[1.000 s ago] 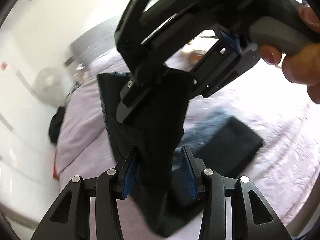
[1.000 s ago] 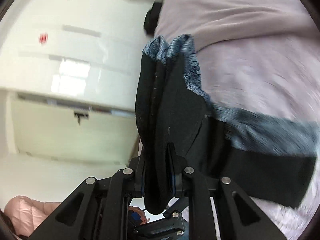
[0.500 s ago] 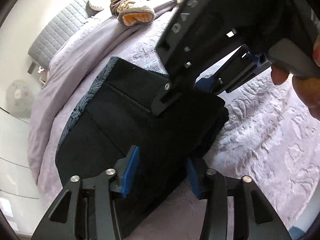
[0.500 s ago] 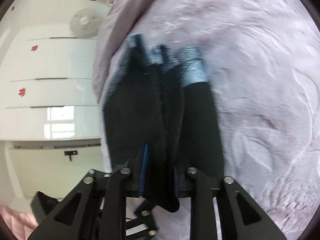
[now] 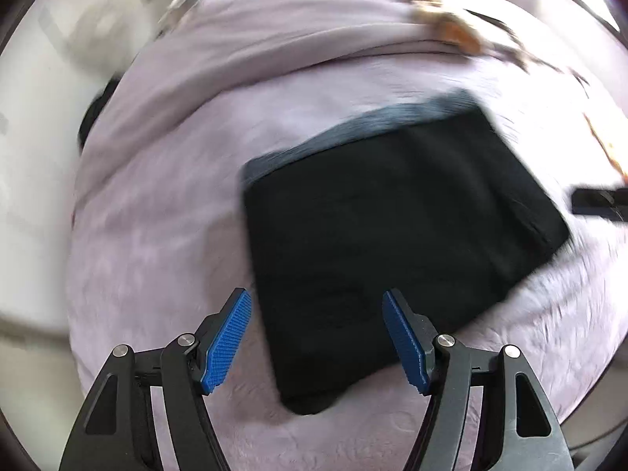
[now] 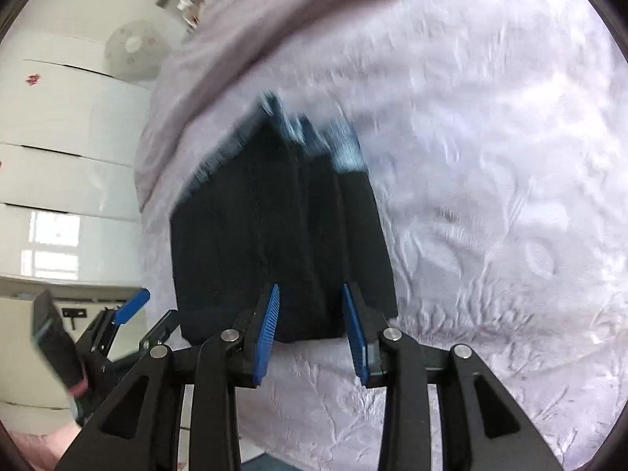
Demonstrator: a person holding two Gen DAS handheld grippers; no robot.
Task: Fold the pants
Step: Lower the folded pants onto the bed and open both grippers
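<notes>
The pants (image 5: 392,235) lie folded into a compact dark rectangle on my bed (image 5: 165,204), which is covered with a pale lilac embossed spread. A band of blue-grey patterned fabric shows along the far edge of the bundle in both wrist views. My left tongs (image 5: 318,337) hang above the near corner of the pants, pointing steeply down; the jaws are opening and already stand wide apart, the blue ribbed pads (image 5: 227,341) clear of the cloth on either side, with nothing gripped. My right tongs (image 6: 310,329) sit at the near short edge of the pants (image 6: 282,235); the jaws are opening here too, and the dark fabric lies between the blue pads (image 6: 267,329), though a gap shows on each side and the pads do not press on it. From the right wrist view the stacked layers of the fold are visible as several parallel edges running away from the tongs. Both views are smeared by motion, so finer detail of the fabric cannot be made out. A brown and tan item (image 5: 431,4) lies on the bed beyond the pants. White cabinet fronts (image 6: 59,165) stand beside the bed.
</notes>
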